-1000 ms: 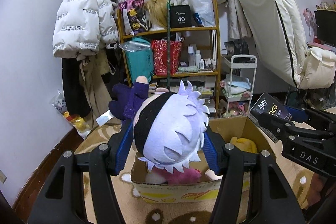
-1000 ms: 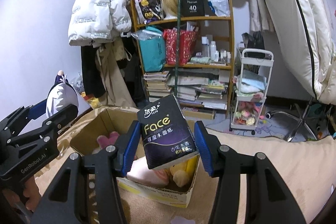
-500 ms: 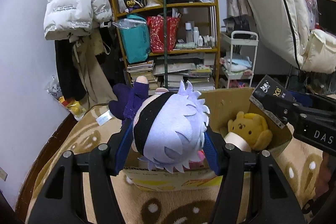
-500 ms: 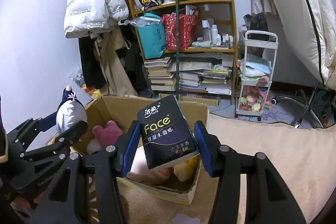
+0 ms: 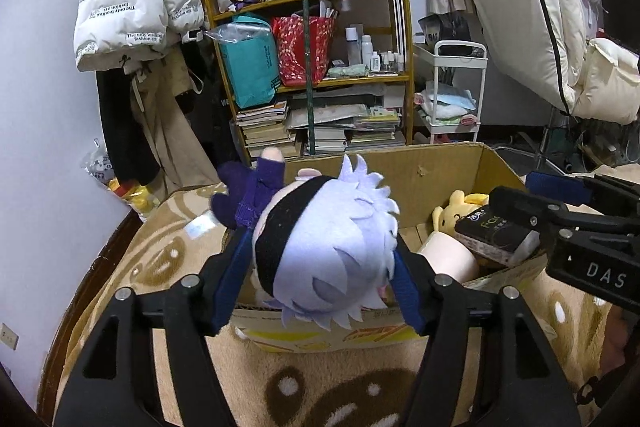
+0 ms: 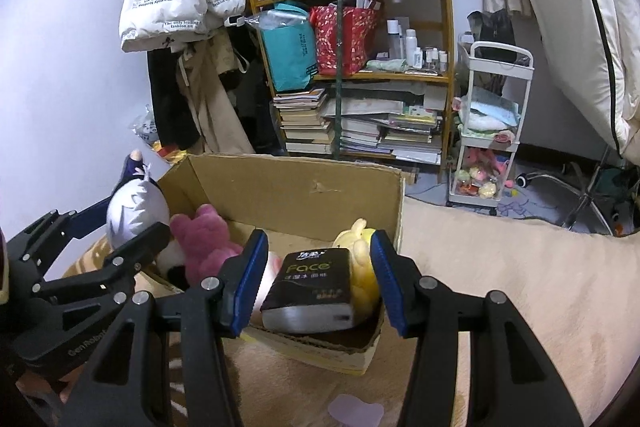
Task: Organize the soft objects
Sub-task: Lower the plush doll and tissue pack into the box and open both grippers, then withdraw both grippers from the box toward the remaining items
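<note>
Lavender felt hair with a black band marks the plush doll (image 5: 344,227). Its head sits between the blue pads of my left gripper (image 5: 320,247), over the near wall of the brown cardboard box (image 6: 280,187). Those jaws have just been opening, roughly half spread, and the pads touch both sides of the head, so I read the doll as held.

My right gripper (image 6: 318,247) hangs over the box's near right corner, jaws partly apart, with the black "Face" tissue pack (image 6: 310,283) between them, tilted flat. I cannot tell whether the pads press on it.

Inside the box a pink plush toy (image 6: 204,247) lies to the left and a yellow plush bear (image 6: 360,247) sits just beside the pack.

The box stands on a beige fleece blanket with brown patches (image 5: 320,387). Behind it are a crowded wooden shelf of books and bags (image 5: 308,67), a white puffer jacket (image 5: 136,7) hanging against the pale wall (image 5: 40,107), and a white wheeled trolley (image 5: 452,99).
</note>
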The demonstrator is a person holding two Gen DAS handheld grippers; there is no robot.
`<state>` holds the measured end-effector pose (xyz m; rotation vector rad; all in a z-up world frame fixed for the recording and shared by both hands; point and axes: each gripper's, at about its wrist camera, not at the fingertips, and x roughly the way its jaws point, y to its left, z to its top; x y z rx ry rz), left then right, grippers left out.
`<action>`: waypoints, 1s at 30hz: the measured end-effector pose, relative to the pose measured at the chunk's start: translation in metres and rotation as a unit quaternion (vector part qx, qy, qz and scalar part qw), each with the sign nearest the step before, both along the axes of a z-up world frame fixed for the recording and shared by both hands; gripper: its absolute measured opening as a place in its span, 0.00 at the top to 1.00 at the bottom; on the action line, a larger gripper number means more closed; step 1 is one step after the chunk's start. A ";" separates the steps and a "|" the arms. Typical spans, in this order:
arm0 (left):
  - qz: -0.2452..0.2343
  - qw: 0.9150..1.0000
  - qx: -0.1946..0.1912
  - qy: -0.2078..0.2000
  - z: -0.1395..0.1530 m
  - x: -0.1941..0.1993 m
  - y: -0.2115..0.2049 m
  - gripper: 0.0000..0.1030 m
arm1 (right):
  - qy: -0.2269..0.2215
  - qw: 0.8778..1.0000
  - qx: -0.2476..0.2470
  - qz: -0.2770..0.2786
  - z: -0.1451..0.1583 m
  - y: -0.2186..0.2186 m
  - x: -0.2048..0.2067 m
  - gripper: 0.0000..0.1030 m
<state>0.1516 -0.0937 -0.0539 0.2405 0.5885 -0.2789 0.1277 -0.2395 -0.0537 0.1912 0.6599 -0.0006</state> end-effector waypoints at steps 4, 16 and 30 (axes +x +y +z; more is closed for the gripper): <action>-0.006 1.000 -0.007 0.001 0.002 -0.003 0.001 0.25 | -0.002 1.000 0.007 -0.001 0.003 -0.002 -0.005 0.45; -0.010 1.000 -0.003 0.024 0.007 -0.032 -0.002 0.06 | -0.026 0.999 0.018 -0.019 0.027 -0.009 -0.036 0.01; 0.015 0.999 0.000 0.049 0.018 -0.084 0.003 0.05 | -0.021 0.999 0.023 -0.033 0.046 -0.020 -0.082 0.00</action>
